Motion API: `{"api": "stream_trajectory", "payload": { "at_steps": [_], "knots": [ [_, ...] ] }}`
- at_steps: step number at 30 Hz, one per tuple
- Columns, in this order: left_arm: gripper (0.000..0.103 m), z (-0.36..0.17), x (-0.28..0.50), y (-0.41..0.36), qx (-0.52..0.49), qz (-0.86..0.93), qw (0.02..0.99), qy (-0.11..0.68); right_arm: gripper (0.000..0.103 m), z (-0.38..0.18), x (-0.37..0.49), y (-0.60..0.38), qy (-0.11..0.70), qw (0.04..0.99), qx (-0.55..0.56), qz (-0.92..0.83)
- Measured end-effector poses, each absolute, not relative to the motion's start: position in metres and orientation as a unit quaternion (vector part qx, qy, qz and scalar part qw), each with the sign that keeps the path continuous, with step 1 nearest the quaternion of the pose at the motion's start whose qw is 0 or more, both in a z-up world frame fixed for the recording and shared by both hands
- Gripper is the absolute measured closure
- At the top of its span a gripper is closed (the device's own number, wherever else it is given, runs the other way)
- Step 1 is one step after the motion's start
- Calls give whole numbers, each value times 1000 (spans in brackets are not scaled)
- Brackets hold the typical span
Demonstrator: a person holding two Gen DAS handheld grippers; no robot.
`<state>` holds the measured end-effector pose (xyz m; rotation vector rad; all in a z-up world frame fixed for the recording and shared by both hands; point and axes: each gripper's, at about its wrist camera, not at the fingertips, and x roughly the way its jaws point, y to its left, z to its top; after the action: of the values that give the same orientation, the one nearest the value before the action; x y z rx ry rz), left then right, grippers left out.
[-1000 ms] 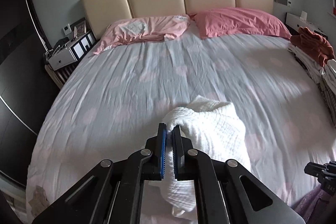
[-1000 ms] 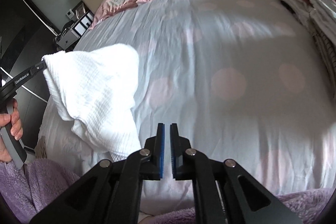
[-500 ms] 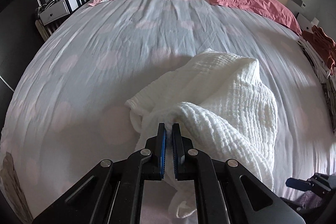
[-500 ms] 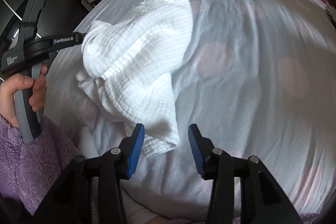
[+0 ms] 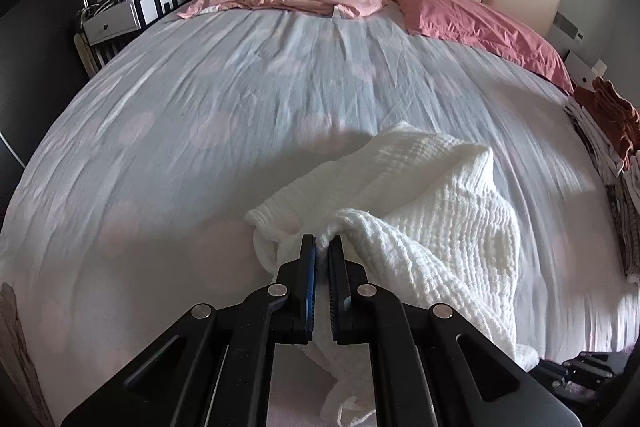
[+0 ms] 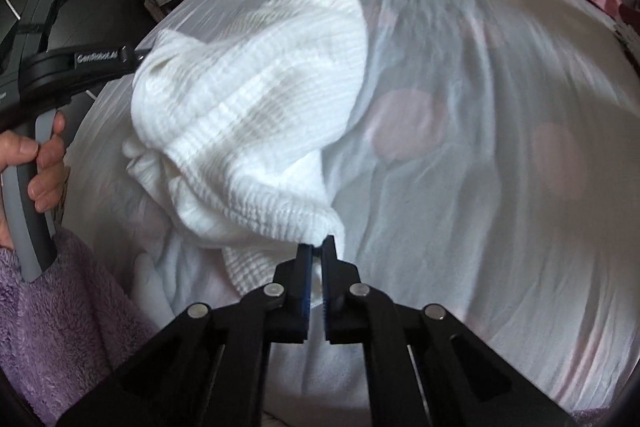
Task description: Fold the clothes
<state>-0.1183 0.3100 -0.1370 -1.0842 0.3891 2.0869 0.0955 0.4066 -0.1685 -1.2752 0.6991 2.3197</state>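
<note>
left gripper [image 5: 322, 247]: clenched on an edge of the white garment [image 5: 432, 211], near side of the bed [image 5: 200, 131].
right gripper [image 6: 317, 247]: clenched on another bunched edge of the same garment.
white garment: ribbed knit, crumpled, slung between both grippers, its lower folds resting on the sheet.
hand [image 6: 40, 163]: grips the left handle, purple fleece sleeve [image 6: 60, 307] below.
far end: two pink pillows [image 5: 480, 23] at the headboard.
right edge: stacked clothes [image 5: 608, 131].

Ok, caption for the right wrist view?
Right tool pinches a white cloth corner above the bed; left tool holds the other end.
</note>
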Motion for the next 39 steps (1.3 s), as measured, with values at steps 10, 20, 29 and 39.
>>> {"api": "stream_trajectory", "payload": {
  "at_steps": [10,20,29,39],
  "knots": [
    [99,-19,-99,283,-316,859,392,96,101,-62,151,462,228,334,-327,854],
    [99,96,-58,256,-196,880,430,41,102,99,198,454,113,410,-187,886],
    [99,33,-73,299,-269,861,409,136,101,57,190,479,156,404,-245,867],
    [47,-71,-62,326,-371,797,426,215,89,-60,177,499,243,361,-355,827]
  ]
}}
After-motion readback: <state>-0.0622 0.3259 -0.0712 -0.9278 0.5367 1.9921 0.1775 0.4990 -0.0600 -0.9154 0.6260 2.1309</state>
